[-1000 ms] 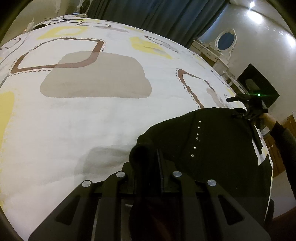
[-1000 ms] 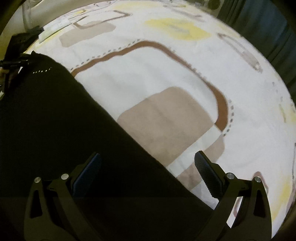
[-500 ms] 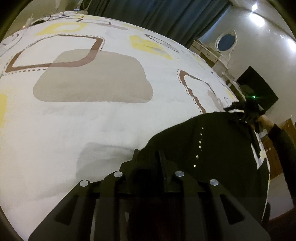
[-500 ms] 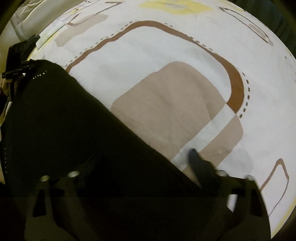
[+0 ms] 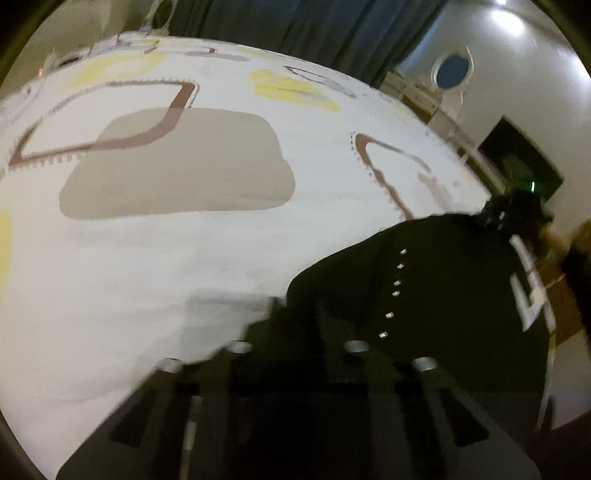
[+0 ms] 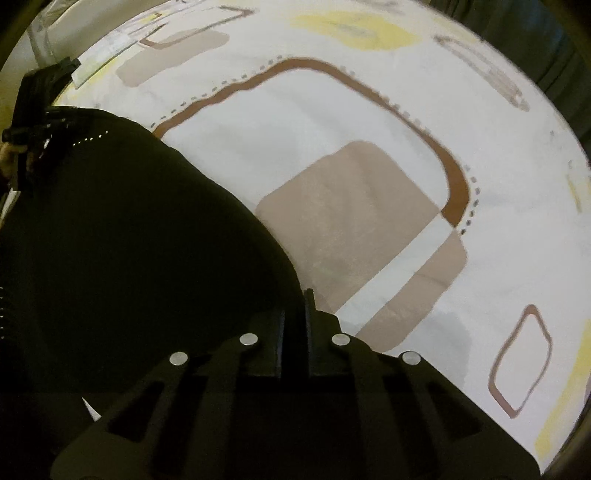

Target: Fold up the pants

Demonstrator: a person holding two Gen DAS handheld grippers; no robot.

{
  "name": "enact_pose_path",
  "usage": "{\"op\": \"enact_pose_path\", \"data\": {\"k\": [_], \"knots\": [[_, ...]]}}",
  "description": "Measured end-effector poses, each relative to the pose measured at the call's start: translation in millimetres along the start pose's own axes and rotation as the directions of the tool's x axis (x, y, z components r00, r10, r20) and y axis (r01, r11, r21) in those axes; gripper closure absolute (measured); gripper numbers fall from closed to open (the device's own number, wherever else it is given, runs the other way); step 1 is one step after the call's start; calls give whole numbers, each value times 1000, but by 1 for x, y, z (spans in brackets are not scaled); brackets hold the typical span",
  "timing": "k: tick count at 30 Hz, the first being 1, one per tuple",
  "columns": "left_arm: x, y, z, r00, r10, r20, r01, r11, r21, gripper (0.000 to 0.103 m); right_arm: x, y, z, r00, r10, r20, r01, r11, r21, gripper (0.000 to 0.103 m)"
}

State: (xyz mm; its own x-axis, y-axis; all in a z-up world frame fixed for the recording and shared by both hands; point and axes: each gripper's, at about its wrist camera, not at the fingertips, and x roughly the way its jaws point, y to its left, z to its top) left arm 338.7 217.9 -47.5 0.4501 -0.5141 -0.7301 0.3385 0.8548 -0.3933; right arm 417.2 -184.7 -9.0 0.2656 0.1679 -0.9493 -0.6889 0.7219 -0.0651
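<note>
Currently both units are clamped on the black pants (image 6: pixel 129 240), which lie on the bed (image 6: pixel 332 140) over a white bedspread w/ beige, brown and yellow shapes. Right hand-held gripper (image 6: pixel 295 306): jaws have just been closing and now stand nearly together, w/ a fold of the pants' edge pinched between the pads. Left hand-held gripper (image 5: pixel 295 314): jaws have just closed further, drawn tight on dark fabric at the pants' other end; view is blurred, so the pad contact is hard to see. A row of small bright studs (image 5: pixel 395 291) runs across the cloth approx. midway. Seen from the left wrist, the right unit sits at the pants' far edge, near the bed's side. Dark curtain (image 5: pixel 314 33) hangs behind the bed.
</note>
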Motion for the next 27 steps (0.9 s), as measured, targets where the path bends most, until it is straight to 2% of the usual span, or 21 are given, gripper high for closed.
{"op": "enact_pose_path", "data": {"k": [6,9,13,17,21,27], "knots": [[-11,-14,-3,998,41,50,-43,998,38,96,-40,25,-26,985,-82,149,82,997,9,96],[-28,-18,-4,994,-17,111,14,999,30,96,-62,41,-44,971,-105,215,102,994,25,96],[-54,-28,-8,981,-91,170,81,995,66,96,-96,61,-74,946,-126,298,117,992,49,96],[-83,-37,-21,958,-185,220,171,982,82,96,-127,86,-105,923,-135,361,115,990,76,96],[-108,-49,-43,935,-255,246,233,966,113,96,-153,116,-150,902,-136,410,101,989,106,96],[-131,-66,-76,922,-301,244,272,951,145,96,-170,169,-203,888,-153,434,117,987,109,96]]}}
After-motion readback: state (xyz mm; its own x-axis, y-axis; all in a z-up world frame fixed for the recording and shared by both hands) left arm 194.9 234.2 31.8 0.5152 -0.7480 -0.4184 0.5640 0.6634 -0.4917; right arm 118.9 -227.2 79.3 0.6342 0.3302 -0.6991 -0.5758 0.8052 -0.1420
